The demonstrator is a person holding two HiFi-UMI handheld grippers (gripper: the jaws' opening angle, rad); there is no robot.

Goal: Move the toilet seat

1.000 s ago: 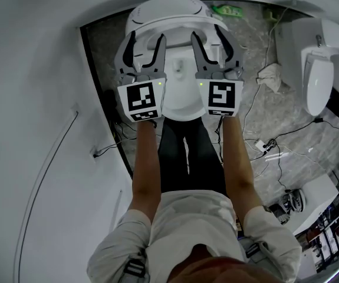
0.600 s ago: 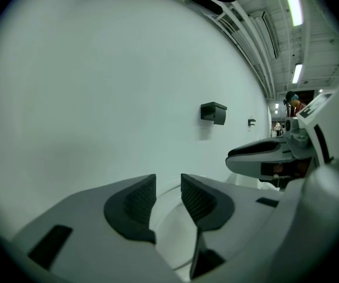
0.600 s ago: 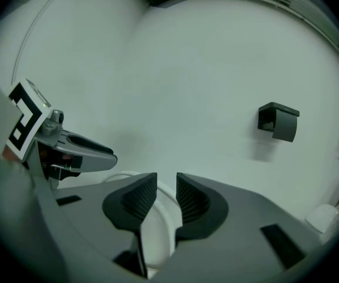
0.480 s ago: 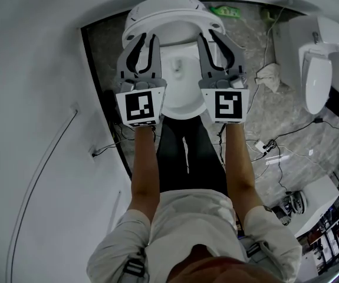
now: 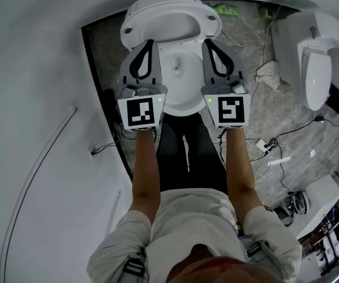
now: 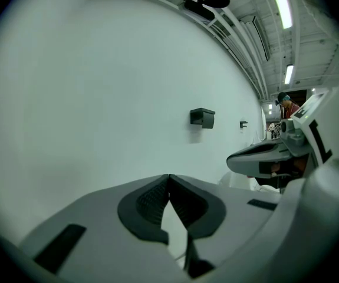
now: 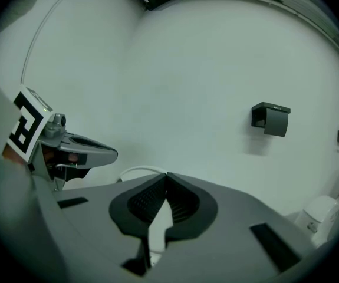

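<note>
The white toilet seat (image 5: 132,28) is a ring above the bowl (image 5: 178,96), and its front looks tilted up. My left gripper (image 5: 150,40) and right gripper (image 5: 207,42) reach side by side to the ring's front edge. I cannot tell whether they touch it. Both pairs of jaws have just been closing and now meet tip to tip. In the left gripper view the left gripper (image 6: 168,175) has nothing between its pads. The same holds for the right gripper (image 7: 167,174), with a white curved rim (image 7: 135,171) just beyond it.
A white wall (image 5: 39,99) runs close on the left. A second toilet (image 5: 313,58), a crumpled cloth (image 5: 269,75) and loose cables (image 5: 269,146) lie on the stone floor to the right. A black holder (image 7: 270,118) hangs on the wall ahead.
Both grippers' jaws went from spread wide beside the seat to shut. The hands moved forward and up, and the seat ring's front now shows raised with its opening visible.
</note>
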